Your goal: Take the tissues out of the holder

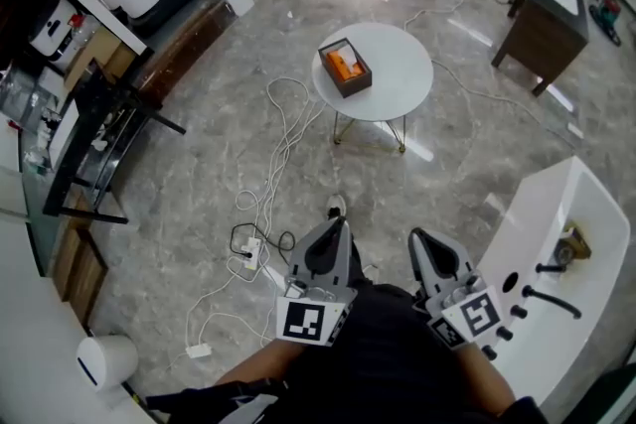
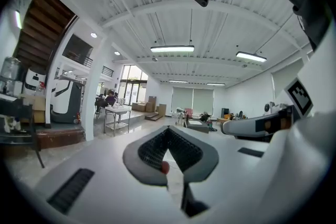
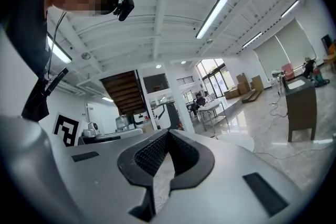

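1. Two grippers are held low and close to the person's body at the bottom of the head view, both pointed level toward the room ahead.
2. The left gripper (image 1: 333,235) is seen closed: in the left gripper view its dark ribbed pads (image 2: 181,148) are brought together at the tips, and nothing is held between them.
3. The right gripper (image 1: 425,248) is likewise closed, its jaws met at the tips in the right gripper view, with nothing gripped.
4. A square-marker cube (image 1: 303,319) is carried on the left gripper and another (image 1: 479,312) on the right.
5. The holder (image 1: 356,80), a dark brown open-topped box, is set on the round white table (image 1: 402,74), toward that table's left side as seen from the head view.
6. The tissues (image 1: 343,66), orange in colour, are seen inside the holder through its open top.
7. The table and holder are placed well apart from both grippers, across a stretch of grey marble floor (image 1: 199,174).
8. White cables (image 1: 283,139) are trailed over the floor between the table and the person, and a power strip (image 1: 251,253) is laid near the left gripper.
9. A white counter (image 1: 571,213) is found just beside the right gripper.
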A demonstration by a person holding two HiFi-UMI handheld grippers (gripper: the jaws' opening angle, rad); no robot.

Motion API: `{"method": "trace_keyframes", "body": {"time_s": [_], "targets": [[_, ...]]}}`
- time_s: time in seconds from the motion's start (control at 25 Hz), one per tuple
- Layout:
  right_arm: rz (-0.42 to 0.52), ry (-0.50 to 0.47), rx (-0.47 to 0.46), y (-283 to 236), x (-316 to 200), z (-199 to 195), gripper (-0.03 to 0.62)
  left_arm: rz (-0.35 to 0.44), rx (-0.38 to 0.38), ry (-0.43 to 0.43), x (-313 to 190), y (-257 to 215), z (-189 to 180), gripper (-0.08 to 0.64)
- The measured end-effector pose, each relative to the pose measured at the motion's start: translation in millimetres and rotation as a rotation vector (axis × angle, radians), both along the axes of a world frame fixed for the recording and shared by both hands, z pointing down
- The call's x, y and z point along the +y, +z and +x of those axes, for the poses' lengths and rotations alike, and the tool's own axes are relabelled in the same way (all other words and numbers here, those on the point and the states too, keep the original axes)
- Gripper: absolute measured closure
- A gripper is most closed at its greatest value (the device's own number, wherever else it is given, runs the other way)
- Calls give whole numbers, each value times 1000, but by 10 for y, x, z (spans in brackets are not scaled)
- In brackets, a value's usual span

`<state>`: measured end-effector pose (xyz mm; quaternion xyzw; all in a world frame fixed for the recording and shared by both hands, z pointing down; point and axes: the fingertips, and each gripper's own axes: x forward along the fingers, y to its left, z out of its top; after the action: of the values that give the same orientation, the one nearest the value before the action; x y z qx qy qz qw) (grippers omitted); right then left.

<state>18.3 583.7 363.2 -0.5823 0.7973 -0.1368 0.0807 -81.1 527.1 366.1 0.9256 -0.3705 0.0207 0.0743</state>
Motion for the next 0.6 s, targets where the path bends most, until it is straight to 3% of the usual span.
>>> {"method": "trace_keyframes", "body": {"time_s": [0.12,0.32,0.44,0.6], "targets": [[5,1,38,-20,-113,65,586,23,12,-13,-122,-41,76,561],[-5,17,58,39,-386,207,586,143,16,-41,-322,-187,180,560],[15,27,63,3,-610,241,586,115,22,-46,-566,-138,211,560],[126,25,59,-201,-973,272,586,62,47,-56,-1051,-90,265,560]]}}
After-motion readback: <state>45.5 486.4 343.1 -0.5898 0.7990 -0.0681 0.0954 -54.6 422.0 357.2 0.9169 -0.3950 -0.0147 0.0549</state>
